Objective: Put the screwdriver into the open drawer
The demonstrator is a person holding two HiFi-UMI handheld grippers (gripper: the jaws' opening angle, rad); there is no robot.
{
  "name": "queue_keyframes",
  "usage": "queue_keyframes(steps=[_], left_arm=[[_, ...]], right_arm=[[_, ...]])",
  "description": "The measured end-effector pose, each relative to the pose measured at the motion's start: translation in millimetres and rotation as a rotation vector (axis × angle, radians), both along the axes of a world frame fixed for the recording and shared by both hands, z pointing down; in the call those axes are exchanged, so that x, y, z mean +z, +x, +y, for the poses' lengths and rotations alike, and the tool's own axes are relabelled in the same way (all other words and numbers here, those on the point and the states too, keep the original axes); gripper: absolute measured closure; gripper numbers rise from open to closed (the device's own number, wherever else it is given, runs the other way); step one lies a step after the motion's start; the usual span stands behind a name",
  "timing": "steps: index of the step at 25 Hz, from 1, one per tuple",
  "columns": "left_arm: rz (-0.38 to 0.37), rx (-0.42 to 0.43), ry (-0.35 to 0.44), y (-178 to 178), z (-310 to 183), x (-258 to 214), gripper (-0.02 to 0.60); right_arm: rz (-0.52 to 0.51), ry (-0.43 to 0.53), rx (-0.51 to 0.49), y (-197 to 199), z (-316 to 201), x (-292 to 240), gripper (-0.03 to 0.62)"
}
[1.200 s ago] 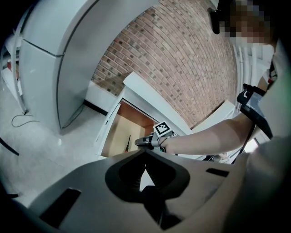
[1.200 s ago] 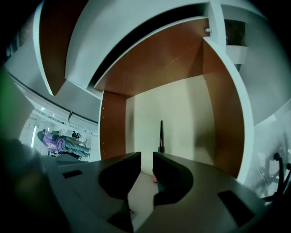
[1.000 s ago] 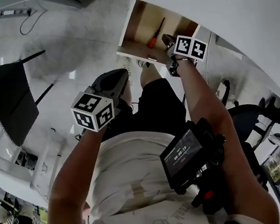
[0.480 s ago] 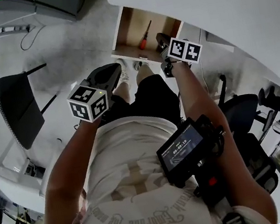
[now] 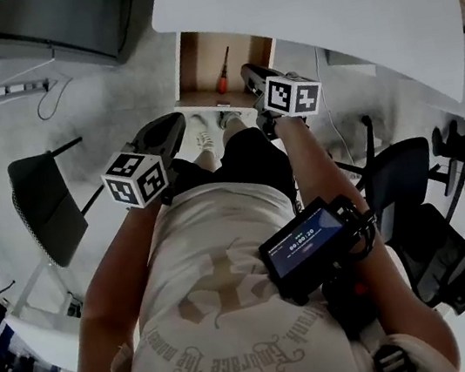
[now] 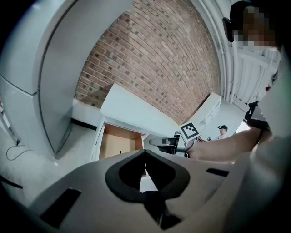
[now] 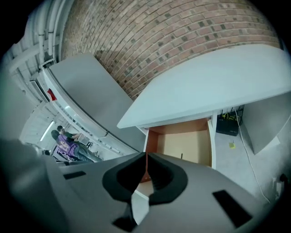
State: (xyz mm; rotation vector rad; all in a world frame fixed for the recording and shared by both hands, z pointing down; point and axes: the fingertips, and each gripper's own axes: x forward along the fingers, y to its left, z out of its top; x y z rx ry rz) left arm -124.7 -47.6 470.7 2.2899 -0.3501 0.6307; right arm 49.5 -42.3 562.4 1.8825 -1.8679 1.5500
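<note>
A screwdriver (image 5: 222, 79) with a red handle lies inside the open wooden drawer (image 5: 194, 62) under the white desk. My right gripper (image 5: 246, 71) hovers just right of the drawer's front. Its jaws have just been closing and now meet with nothing between them. In the right gripper view the shut tips (image 7: 146, 155) point at the drawer (image 7: 191, 141), where a thin dark shaft (image 7: 181, 156) shows. My left gripper (image 5: 177, 119) hangs lower and to the left, above the person's legs, shut and empty. The left gripper view shows its closed tips (image 6: 145, 152), the drawer (image 6: 113, 143) and the right gripper (image 6: 154, 142).
The white desk top (image 5: 299, 2) overhangs the drawer. A black office chair (image 5: 409, 186) stands to the right and a dark chair (image 5: 41, 204) to the left. A grey cabinet (image 5: 90, 19) and a floor cable (image 5: 46, 101) lie at the back left. A brick wall (image 7: 173, 36) rises behind the desk.
Both grippers have risen, and the right one has drawn back from the drawer mouth. The screwdriver stays lying in the drawer.
</note>
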Motion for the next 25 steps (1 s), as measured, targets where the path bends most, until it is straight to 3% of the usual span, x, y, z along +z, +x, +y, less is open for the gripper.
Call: queue_keyframes(steps=[12,25], left_arm=[[0.061,0.032,0.077,31.4,1.5,-46.8,0.560],[0.122,0.116,0.179,48.9,2.7,-92.4,0.561]], right_arm=[[0.041,0.091,0.051,26.7,41.6,-64.6,0.566],[0.143,0.207,-0.016,27.2,54.9,-142.0,0.571]])
